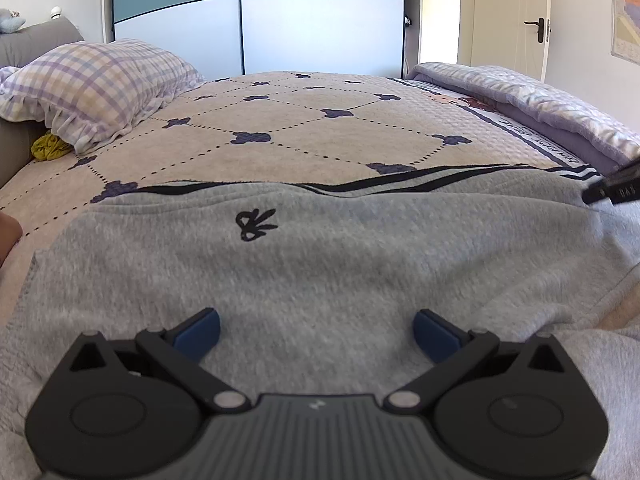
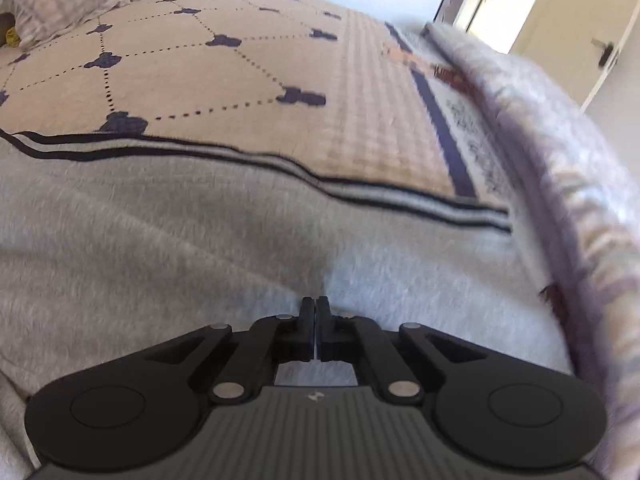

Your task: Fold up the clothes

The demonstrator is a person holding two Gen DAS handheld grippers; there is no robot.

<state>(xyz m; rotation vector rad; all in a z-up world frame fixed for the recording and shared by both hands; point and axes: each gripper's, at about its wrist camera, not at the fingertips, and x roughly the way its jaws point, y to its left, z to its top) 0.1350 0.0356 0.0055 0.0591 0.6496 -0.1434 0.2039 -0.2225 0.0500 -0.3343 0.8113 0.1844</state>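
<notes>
Two claws work a grey sweater (image 1: 320,264) on the bed (image 1: 304,120): left claw (image 1: 316,334) spread apart above it, right claw (image 2: 315,322) pinched on its fabric.

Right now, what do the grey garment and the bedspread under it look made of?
Grey garment: looks like heathered cotton-type fleece knit, matte and fuzzy, with a black-and-white striped ribbed edge. Bedspread: quilted woven fabric, likely cotton, matte beige, pebbled texture, dotted stitch lines. Exact fibres can't be told.

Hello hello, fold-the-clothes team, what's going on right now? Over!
Left tool open, above the grey sweater. Right tool shut, seemingly pinching sweater fabric. Sweater spread on the bed cover. Nothing in the way.
</notes>
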